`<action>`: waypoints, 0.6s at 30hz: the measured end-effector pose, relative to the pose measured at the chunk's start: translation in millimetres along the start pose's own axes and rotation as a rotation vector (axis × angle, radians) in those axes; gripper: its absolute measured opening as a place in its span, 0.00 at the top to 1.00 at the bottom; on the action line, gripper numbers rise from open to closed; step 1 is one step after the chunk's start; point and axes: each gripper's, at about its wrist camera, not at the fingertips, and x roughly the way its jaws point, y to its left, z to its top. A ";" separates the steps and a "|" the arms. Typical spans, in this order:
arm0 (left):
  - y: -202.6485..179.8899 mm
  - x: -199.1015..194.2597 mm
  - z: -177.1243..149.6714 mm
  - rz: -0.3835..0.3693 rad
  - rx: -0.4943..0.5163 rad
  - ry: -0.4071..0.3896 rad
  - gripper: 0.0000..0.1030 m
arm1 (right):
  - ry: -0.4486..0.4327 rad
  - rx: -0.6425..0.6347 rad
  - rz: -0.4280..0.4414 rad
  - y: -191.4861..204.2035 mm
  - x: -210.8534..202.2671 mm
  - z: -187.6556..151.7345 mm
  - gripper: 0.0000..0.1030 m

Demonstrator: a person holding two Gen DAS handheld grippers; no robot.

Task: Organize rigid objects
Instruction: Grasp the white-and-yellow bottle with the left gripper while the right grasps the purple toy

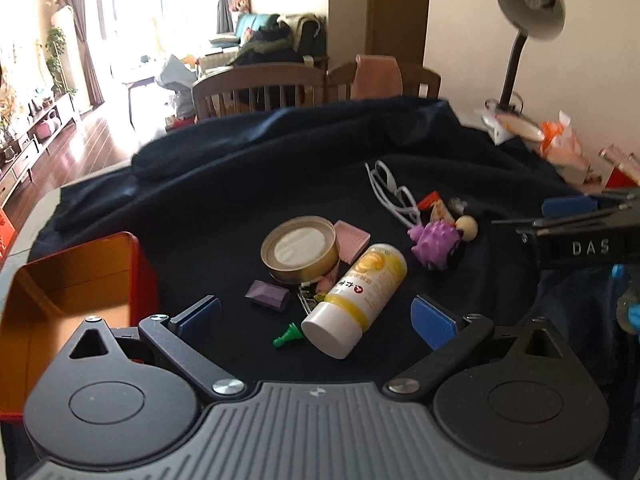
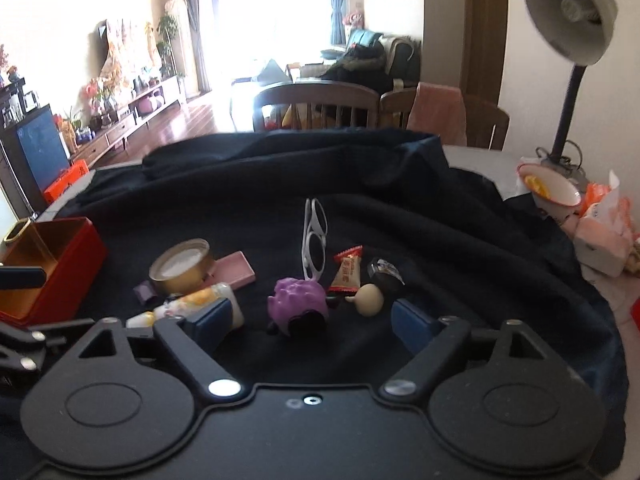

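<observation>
Clutter is grouped at frame centre on the dark cloth (image 1: 240,184): yellow-white bottle (image 1: 356,300), gold tin (image 1: 300,248), purple spiky toy (image 2: 298,300). Left gripper (image 1: 316,316) and right gripper (image 2: 312,316) are spread wide, empty. Red box (image 1: 72,280) is seen lower left.

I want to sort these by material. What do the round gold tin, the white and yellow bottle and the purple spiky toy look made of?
Round gold tin: probably metal, with a shiny gold wall and a pale, glossy lid.
White and yellow bottle: likely plastic, smooth and slightly glossy, with a printed label.
Purple spiky toy: looks like soft rubber or moulded plastic, matte, with rounded nubs; I cannot tell which.
</observation>
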 end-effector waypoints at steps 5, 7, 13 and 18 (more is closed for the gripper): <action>-5.0 30.6 3.4 0.002 0.020 0.033 0.01 | 0.052 -0.024 0.019 0.2 28.6 4.2 0.17; -6.2 39.9 4.9 -0.003 0.020 0.045 0.01 | 0.073 -0.032 0.021 -0.6 41.4 7.7 0.18; -7.9 69.4 7.6 -0.020 0.010 0.095 0.02 | 0.139 0.012 0.022 -5.4 69.0 10.9 0.24; -13.2 82.5 8.4 -0.019 0.040 0.109 0.02 | 0.176 0.049 0.017 -8.9 86.5 11.7 0.29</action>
